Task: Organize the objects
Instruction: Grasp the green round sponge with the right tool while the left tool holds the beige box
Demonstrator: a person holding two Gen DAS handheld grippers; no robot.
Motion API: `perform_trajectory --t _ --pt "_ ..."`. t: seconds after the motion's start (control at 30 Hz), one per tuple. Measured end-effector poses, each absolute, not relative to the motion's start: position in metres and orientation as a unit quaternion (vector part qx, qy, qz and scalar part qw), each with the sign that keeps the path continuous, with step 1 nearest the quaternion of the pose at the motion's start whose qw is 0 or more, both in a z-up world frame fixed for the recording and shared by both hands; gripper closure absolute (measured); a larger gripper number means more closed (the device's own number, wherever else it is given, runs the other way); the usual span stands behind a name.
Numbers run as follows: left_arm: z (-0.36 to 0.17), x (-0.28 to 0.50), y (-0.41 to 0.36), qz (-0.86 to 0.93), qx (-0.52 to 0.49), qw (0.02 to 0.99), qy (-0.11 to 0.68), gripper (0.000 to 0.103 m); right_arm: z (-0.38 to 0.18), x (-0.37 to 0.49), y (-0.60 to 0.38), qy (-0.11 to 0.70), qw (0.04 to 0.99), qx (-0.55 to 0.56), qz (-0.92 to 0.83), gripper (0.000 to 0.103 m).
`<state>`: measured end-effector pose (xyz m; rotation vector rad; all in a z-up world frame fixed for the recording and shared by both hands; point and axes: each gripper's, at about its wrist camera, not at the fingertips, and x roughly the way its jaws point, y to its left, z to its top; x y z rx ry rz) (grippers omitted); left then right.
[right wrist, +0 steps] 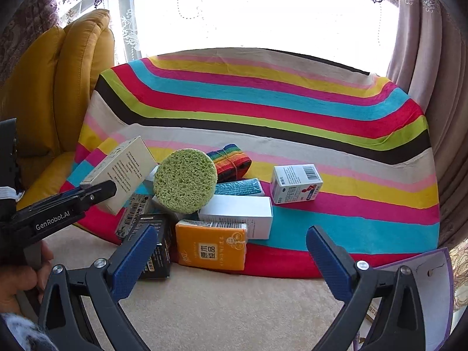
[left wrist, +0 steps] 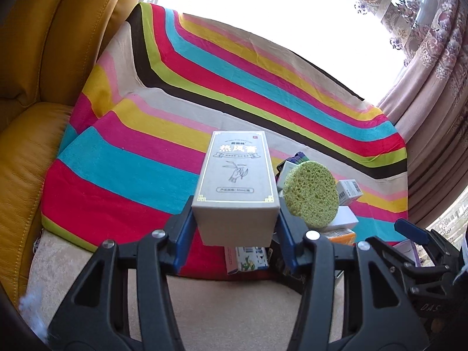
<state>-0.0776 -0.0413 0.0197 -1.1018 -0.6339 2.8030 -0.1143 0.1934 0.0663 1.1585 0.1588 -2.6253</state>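
Currently the left tool (left wrist: 235, 225) grips the grey carton (left wrist: 238, 172) by its near end, lifted at centre frame above the striped cloth (left wrist: 181, 93); the right tool (right wrist: 231, 251) hangs open and empty over the beige surface at lower centre. Risk: held only at one end, the carton could pivot or slip and knock the green sponge (right wrist: 185, 180) propped just beside it on the pile. Boxes under the sponge are partly hidden, and the purple item (right wrist: 421, 275) at lower right is possibly a bin, cut off.
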Motion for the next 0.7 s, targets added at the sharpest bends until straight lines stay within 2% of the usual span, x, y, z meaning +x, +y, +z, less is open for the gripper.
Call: perform_trajectory --t 0.23,0.7 --pt "0.014 -0.074 -0.061 0.901 -0.343 0.031 -0.264 0.049 0.056 -0.141 0.158 0.076 0.142 0.421 -0.893 0.0" --pt "0.016 -0.069 -0.066 0.904 -0.325 0.04 -0.276 0.049 0.035 -0.174 0.118 0.143 0.128 0.441 -0.877 0.0"
